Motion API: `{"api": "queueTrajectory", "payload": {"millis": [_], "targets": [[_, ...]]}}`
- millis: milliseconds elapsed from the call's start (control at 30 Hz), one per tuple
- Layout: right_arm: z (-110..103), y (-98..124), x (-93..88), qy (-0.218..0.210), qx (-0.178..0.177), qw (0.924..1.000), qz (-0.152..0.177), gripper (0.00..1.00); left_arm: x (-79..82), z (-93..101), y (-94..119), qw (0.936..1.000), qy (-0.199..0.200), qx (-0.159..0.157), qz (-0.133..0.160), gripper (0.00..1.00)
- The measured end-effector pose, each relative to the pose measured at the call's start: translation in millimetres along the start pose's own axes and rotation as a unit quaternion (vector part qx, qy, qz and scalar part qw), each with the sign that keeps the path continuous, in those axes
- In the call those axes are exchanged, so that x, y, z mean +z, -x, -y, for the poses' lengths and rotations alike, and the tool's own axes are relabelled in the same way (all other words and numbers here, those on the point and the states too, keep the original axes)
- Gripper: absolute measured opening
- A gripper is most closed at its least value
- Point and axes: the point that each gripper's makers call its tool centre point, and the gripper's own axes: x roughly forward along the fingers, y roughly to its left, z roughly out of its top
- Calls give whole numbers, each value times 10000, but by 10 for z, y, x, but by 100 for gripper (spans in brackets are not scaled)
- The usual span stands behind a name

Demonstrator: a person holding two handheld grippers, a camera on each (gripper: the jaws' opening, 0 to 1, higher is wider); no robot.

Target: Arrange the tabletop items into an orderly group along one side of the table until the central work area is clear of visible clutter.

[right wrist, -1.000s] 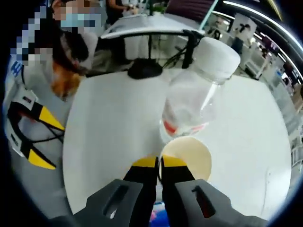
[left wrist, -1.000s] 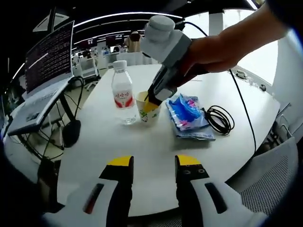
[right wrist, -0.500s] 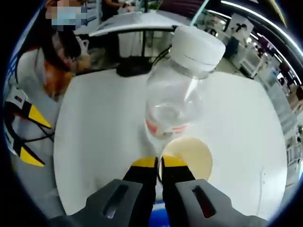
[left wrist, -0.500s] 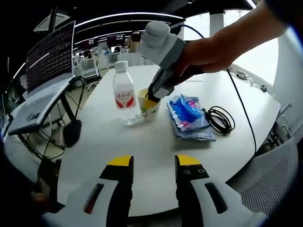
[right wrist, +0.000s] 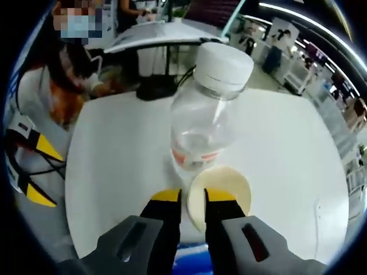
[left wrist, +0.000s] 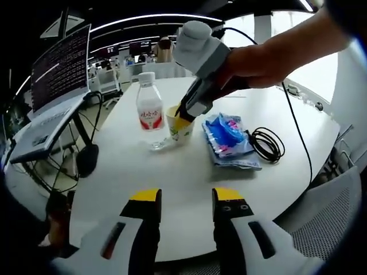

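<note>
While the right gripper (right wrist: 192, 196) straddles the paper cup (left wrist: 180, 127) rim with jaws parted, one water bottle (left wrist: 149, 112) stands touching the cup's left, one blue packet (left wrist: 228, 139) and one coiled cable (left wrist: 265, 144) lie right; left gripper (left wrist: 186, 196) hangs open

Clear, glossy plastic on the water bottle (right wrist: 206, 123), with a matt white cap and a printed paper-like label. Matt cream paper on the cup (right wrist: 221, 192); shiny, crinkled blue plastic film on the packet (left wrist: 228, 138). Smooth white table (left wrist: 189, 183) with a soft sheen, black rubbery cable (left wrist: 265, 145).
</note>
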Motion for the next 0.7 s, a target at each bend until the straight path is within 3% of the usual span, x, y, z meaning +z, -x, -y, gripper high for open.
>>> {"api": "queueTrajectory", "payload": {"millis": [700], "targets": [[125, 477, 74, -584, -257, 9946, 820, 13, -60, -4, -5, 9999, -12, 53, -149, 33]]}}
